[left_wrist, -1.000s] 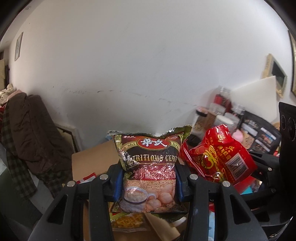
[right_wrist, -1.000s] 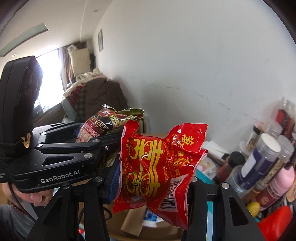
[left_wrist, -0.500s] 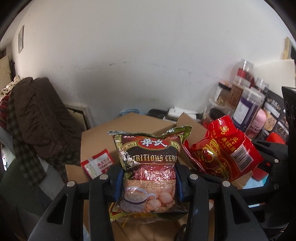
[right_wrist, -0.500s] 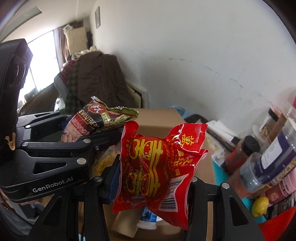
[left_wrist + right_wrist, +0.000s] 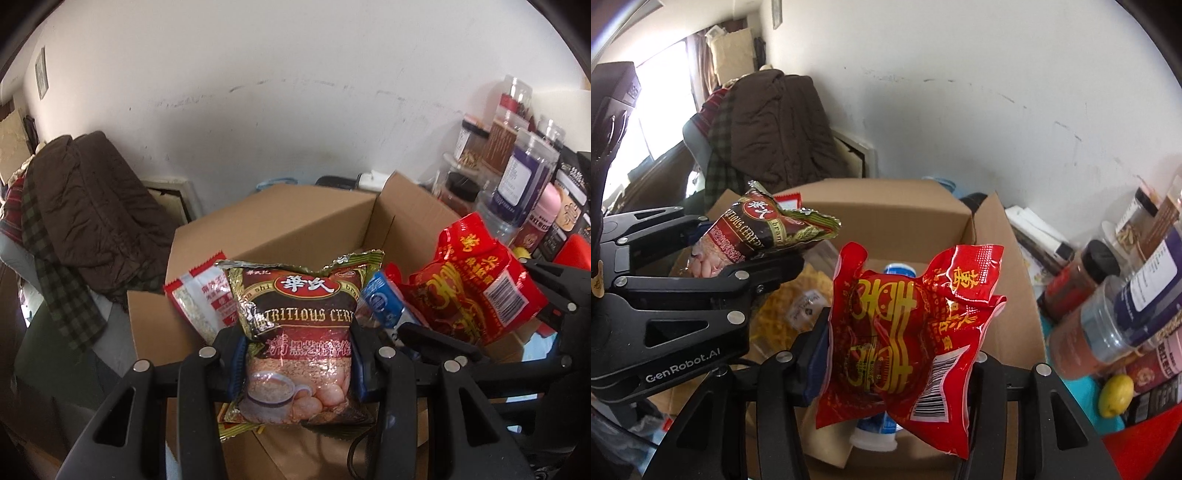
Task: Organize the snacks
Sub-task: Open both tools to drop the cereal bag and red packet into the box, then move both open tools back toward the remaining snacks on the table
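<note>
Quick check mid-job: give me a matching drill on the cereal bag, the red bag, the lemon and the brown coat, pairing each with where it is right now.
Things:
1. cereal bag
2. red bag
3. lemon
4. brown coat

Places:
A. draped over a chair by the wall
B. in the right hand-held gripper
C. low beside the jars, right of the box
D. in the left hand-held gripper

Pairs: 1-D, 2-B, 3-C, 4-A
</note>
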Available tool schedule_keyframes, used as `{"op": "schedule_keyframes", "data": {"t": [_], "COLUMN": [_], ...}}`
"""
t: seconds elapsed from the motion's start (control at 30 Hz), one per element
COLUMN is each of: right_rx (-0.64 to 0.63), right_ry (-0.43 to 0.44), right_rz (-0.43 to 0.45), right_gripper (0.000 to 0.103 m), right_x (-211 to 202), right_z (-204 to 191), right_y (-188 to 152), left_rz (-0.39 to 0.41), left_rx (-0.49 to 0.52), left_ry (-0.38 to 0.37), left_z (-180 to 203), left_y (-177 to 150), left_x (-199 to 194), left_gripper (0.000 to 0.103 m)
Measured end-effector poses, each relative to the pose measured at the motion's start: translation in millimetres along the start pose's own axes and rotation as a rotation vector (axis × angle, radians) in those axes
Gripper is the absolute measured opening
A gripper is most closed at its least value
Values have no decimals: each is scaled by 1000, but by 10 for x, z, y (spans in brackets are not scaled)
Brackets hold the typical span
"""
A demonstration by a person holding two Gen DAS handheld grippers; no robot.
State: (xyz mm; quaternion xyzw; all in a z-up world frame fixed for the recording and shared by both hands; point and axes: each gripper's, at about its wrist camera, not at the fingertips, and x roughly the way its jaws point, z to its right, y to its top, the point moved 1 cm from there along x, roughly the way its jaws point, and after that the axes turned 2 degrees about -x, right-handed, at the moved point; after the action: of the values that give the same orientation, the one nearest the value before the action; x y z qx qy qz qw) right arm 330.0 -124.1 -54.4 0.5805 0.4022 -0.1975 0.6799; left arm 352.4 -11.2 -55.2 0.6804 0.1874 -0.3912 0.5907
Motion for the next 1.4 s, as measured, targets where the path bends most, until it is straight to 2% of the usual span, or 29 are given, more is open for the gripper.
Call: {"op": "schedule_keyframes", "data": {"t": [0.17,0.3,0.37,0.4,0.43,0.53,0.67,0.73,0.97,1.33,1.4], "right_rx": [33,22,1,-11,-20,-29,-7,10,36,44,41], "right_ry": [4,-35,-75,-97,-112,-138,-149,-151,-160,-189,-189], "right_rz": [-25,-1,16,27,34,47,75,94,163,259,274], "right_gripper": [52,61,69,71,71,71,71,75,75,75,78], "right_x": [44,-10,-57,-89,-115,-204,-357,-454,-845,-1481,-1573], "right_z": [64,65,48,34,27,5,29,53,52,-106,-143], "right_y": [-22,-36,-42,-50,-58,-84,-107,-119,-159,-294,-333], "left_rz": [-40,-63,-66,-62,-46,-2,36,53,122,231,246], "left_rx": [-2,-8,-13,-12,-7,10,7,3,-9,-12,-8], "left_ry": [26,53,66,76,93,130,137,134,111,98,96], "left_z": [-18,-29,-30,-26,-12,35,66,72,149,293,319], "left_y": [-43,-71,-82,-87,-89,-83,-64,-45,-39,-189,-233], "left_x": [81,107,93,78,42,-97,-284,-378,-807,-1504,-1618], "left_gripper": [44,45,52,61,69,78,79,79,79,79,79]}}
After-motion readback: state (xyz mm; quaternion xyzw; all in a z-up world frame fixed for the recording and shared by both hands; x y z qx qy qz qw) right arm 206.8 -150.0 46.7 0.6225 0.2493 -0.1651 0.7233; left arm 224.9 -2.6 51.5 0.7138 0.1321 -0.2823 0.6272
